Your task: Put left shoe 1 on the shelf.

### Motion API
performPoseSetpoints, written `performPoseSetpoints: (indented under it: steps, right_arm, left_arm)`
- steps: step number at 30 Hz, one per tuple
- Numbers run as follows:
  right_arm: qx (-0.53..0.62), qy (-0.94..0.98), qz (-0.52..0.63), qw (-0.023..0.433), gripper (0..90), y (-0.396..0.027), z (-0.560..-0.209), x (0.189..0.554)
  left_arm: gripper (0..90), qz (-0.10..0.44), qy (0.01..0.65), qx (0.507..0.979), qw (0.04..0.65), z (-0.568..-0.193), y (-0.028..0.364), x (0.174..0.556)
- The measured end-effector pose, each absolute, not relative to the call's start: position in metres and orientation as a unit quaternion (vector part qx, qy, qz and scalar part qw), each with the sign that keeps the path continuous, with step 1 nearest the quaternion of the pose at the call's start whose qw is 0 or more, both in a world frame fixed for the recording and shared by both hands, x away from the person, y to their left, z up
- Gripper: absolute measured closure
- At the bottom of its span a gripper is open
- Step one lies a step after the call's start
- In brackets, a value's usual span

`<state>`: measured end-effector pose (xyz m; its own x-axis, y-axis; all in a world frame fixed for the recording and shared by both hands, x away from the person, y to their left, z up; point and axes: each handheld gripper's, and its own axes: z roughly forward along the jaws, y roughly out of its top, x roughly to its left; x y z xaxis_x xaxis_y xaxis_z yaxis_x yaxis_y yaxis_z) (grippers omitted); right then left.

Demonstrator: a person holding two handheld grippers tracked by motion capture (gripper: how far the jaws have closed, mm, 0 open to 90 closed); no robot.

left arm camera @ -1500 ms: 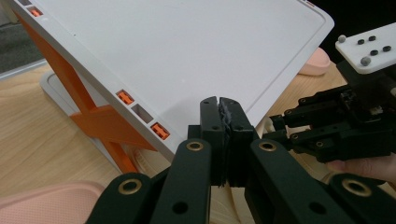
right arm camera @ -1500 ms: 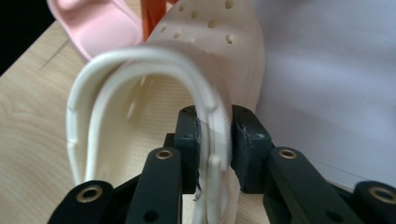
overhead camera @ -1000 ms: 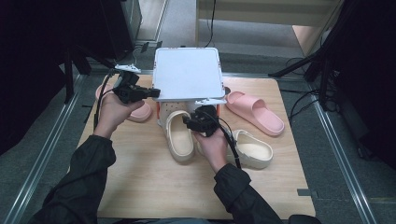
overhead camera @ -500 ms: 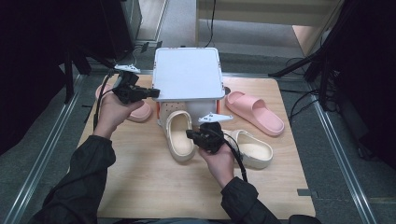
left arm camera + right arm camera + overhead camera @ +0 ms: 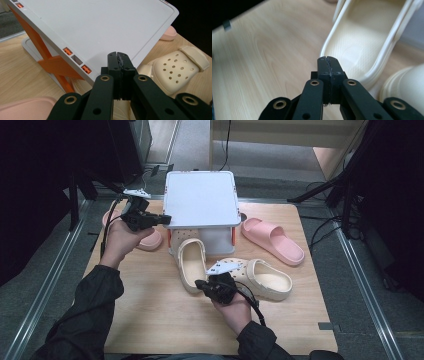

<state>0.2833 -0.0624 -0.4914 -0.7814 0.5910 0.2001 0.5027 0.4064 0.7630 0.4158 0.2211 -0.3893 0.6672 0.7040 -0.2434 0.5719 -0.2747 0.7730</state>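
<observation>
A cream clog [image 5: 190, 265] lies on the wooden table [image 5: 150, 320] with its toe under a white two-tier rack [image 5: 200, 200]. A second cream clog [image 5: 262, 277] lies to its right. My right gripper [image 5: 200, 284] is shut and empty, low by the first clog's heel. In the right gripper view the gripper's tips [image 5: 327, 60] are just short of that clog's heel rim [image 5: 359, 50]. My left gripper [image 5: 162, 219] is shut with nothing in it, at the rack's left edge. In the left gripper view the gripper's tips [image 5: 117, 56] are against the rack's top shelf [image 5: 100, 30].
One pink slide [image 5: 272, 240] lies right of the rack. Another pink slide [image 5: 147, 240] lies left of it, partly behind my left hand. The rack has orange cross braces [image 5: 52, 65]. Dark equipment and cables surround the table.
My right hand has drawn back from the rack toward the table's near side and sunk lower, ending by the clog's heel. The left hand and the shoes have stayed put.
</observation>
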Motion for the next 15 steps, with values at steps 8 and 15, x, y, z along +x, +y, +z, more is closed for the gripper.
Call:
performPoseSetpoints:
  steps: [8, 15]
  right_arm:
    - [0.334, 0.858, 0.388, 0.037, 90.0, -0.059, -0.512, 0.282]
    - [0.319, 0.866, 0.383, 0.049, 90.0, -0.054, -0.511, 0.285]
  left_arm:
    - [89.7, 0.072, 0.402, 0.796, 0.448, -0.389, 0.221, 0.416]
    - [89.7, 0.073, 0.402, 0.795, 0.448, -0.389, 0.221, 0.416]
